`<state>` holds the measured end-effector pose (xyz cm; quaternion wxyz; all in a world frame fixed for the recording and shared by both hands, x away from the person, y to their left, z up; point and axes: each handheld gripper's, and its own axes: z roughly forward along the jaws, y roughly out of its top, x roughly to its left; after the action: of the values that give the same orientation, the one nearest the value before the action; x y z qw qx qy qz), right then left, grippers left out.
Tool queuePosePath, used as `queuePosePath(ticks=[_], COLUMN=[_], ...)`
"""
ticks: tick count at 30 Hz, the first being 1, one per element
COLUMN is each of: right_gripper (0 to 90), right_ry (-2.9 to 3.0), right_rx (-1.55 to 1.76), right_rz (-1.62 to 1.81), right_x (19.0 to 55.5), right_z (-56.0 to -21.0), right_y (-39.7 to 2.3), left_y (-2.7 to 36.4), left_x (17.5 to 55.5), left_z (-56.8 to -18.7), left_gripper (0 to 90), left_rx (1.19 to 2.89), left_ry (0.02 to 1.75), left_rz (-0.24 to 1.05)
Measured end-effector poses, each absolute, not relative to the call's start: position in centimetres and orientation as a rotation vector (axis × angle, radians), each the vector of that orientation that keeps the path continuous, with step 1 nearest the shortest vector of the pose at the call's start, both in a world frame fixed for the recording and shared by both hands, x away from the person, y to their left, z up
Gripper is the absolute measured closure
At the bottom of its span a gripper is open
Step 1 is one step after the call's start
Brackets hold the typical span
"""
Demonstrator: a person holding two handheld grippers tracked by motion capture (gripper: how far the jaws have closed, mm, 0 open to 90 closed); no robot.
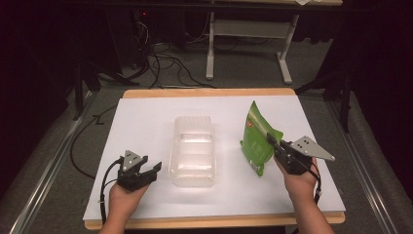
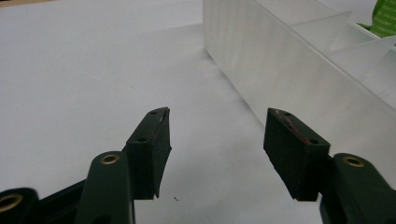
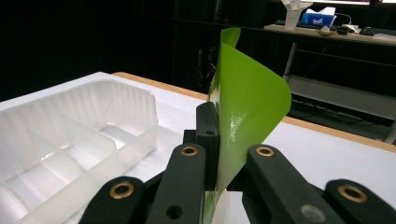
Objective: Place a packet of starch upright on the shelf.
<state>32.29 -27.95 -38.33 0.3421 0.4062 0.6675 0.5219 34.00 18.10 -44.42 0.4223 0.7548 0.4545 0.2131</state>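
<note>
1. Right gripper [image 1: 276, 145] is pinching the green pouch [image 1: 256, 139], upright just right of the clear tray [image 1: 192, 151].
2. Left gripper [image 1: 148, 169] sits spread and empty near the tray's left wall.
3. Probably it's going in the tray, so lower slowly; that thin film buckles.

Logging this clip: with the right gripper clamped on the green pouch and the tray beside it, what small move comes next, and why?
Probably carry the green pouch leftward over the clear tray: the right gripper already pinches it, the tray sits open, and the left gripper waits open.
</note>
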Motion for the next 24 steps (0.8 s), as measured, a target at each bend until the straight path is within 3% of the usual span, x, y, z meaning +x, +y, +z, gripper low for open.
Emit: queuePosePath(ticks=[24], right_gripper=[71.8], right_ry=[1.839], right_rx=[1.105], right_rz=[1.279], right_x=[33.4], right_z=[-40.2], right_y=[-27.1], left_y=[18.0], left_x=[34.0], left_z=[-44.5], left_gripper=[41.6], left_rx=[1.894], left_ry=[1.131], left_rz=[0.525])
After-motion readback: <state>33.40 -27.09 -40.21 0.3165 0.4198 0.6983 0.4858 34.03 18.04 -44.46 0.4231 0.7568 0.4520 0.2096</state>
